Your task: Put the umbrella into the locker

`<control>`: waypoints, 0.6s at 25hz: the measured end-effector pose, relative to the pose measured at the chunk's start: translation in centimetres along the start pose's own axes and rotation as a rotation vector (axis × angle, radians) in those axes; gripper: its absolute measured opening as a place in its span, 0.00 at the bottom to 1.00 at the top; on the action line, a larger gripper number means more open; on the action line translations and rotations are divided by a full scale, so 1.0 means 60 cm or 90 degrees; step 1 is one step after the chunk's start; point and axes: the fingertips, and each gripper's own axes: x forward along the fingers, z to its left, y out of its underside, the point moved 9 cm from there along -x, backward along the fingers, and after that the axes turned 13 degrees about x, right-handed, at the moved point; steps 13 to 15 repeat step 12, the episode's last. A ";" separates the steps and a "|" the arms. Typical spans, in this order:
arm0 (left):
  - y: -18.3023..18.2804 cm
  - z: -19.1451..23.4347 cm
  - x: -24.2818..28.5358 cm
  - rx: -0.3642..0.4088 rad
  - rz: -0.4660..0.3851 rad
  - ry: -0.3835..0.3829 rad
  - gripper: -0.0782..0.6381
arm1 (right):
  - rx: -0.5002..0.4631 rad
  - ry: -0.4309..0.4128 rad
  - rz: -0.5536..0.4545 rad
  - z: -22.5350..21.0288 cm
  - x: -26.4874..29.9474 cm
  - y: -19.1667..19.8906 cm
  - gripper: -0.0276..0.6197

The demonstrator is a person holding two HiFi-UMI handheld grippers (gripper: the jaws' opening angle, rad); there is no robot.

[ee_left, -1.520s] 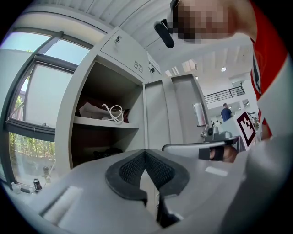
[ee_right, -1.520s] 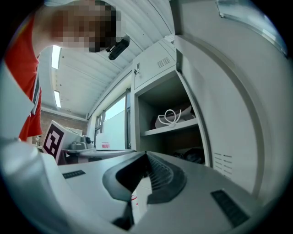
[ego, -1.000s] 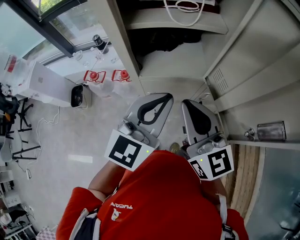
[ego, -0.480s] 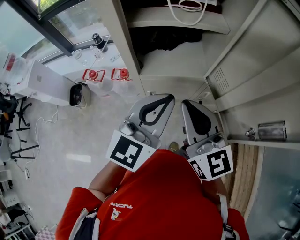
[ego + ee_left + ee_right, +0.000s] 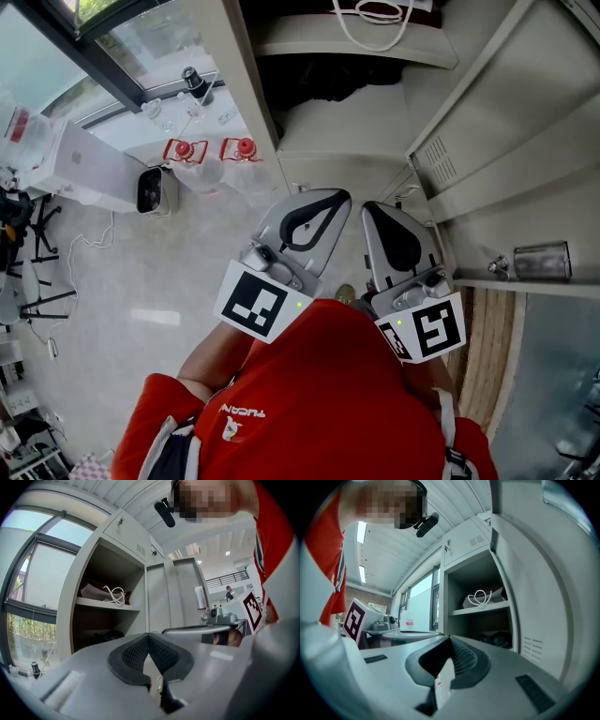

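Observation:
The grey locker (image 5: pixel 366 122) stands open in front of me, its door (image 5: pixel 497 141) swung out to the right. A dark bundle (image 5: pixel 319 80) lies on its lower shelf (image 5: pixel 105 636) (image 5: pixel 497 638); I cannot tell whether it is the umbrella. On the shelf above lies a bag with a white cord (image 5: pixel 115 594) (image 5: pixel 480 597). My left gripper (image 5: pixel 336 197) (image 5: pixel 149 637) points level at the locker, shut with nothing in it. My right gripper (image 5: pixel 375 208) (image 5: pixel 450 640) is beside it, pads together at the tip, also holding nothing.
Two red-capped bottles (image 5: pixel 216 150) and a white box with a dark device (image 5: pixel 155 190) sit on the floor left of the locker, below a window. Black stand legs (image 5: pixel 37 234) are at far left. A metal holder (image 5: pixel 542 261) sticks out on the right.

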 end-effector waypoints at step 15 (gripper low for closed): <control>0.000 -0.008 0.003 -0.006 -0.003 0.001 0.12 | -0.002 0.001 0.000 -0.001 -0.010 0.001 0.05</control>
